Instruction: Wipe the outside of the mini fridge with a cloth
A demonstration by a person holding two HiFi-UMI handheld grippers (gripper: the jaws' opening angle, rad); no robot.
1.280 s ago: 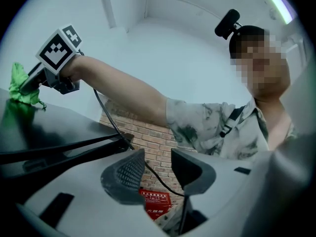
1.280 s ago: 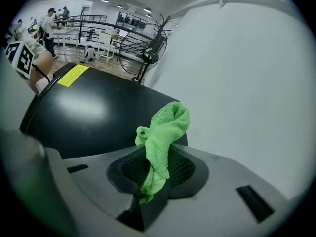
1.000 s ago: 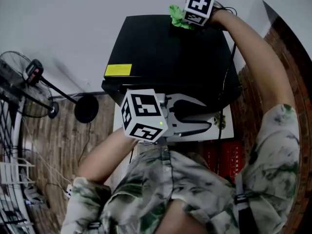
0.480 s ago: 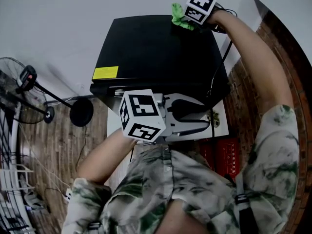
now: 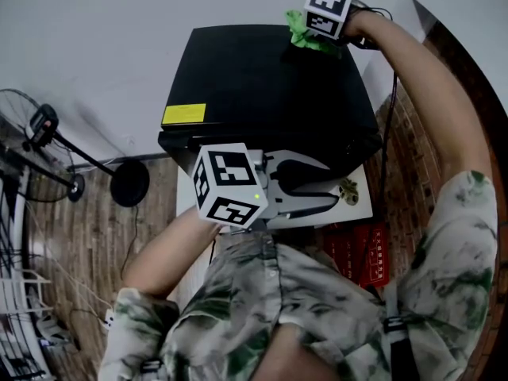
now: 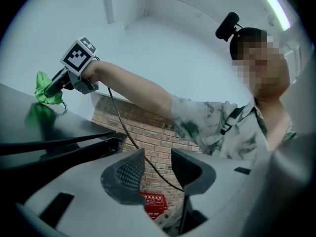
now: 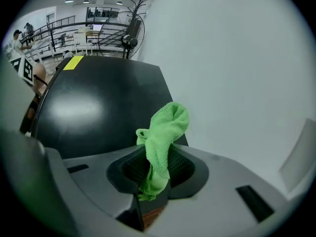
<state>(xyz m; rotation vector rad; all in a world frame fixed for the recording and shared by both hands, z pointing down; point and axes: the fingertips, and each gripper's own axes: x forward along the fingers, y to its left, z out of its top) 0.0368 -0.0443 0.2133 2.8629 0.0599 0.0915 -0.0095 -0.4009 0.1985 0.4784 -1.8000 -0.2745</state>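
Since a second ago the right gripper (image 5: pixel 312 30) has edged a little further right along the far edge of the mini fridge (image 5: pixel 262 94), toward its back right corner, carrying the green cloth (image 5: pixel 305 36) with it. The left gripper (image 5: pixel 333 187) has hardly shifted.

Seen from the right gripper view, the jaws are closed on the cloth (image 7: pixel 165 132). Its lower part is pinched between the two ribbed pads (image 7: pixel 182 168). The rest stands up out of the gap as a bunched fold over the glossy black top of the fridge (image 7: pixel 98 102), near the back corner by the white wall. A yellow label (image 5: pixel 183 114) sits at the front left of that top.

The left gripper (image 6: pixel 158 169) hangs in front of the fridge, over the white stand (image 5: pixel 361 209) beneath it. Its jaws stand a little apart with nothing between them.
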